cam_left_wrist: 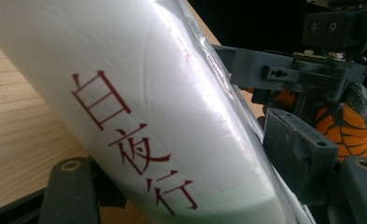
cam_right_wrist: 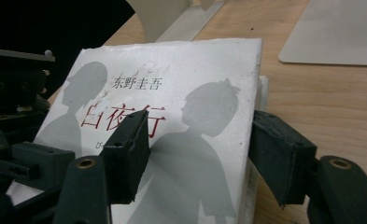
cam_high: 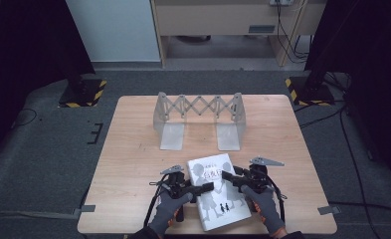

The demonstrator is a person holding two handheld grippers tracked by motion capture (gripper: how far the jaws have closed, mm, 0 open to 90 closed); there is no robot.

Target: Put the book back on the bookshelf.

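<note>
A thick white paperback book with grey silhouette figures and red characters on its glossy cover [cam_high: 217, 191] lies flat on the near middle of the light wooden table [cam_high: 133, 149], between your two hands. Your left gripper [cam_high: 209, 187] reaches in over the book's left edge, its jaws hard against the spine, which bears red characters in the left gripper view; whether it is actually pinching the book cannot be told. Your right gripper [cam_right_wrist: 200, 161] has its jaws spread wide, one over the cover and one just off the book's outer edge, holding nothing yet. Judging by its thickness, the book will feel fairly heavy and stiff as a block, but the shiny wrap looks slippery and the cover may flex, so take it across the full thickness near the spine or mid-edge rather than by a corner. The table's near edge is close behind the book. Ahead, well apart, stands a grey metal expanding bookend rack with a scissor lattice [cam_high: 199, 118], with open tabletop between it and the book for lifting and turning.
</note>
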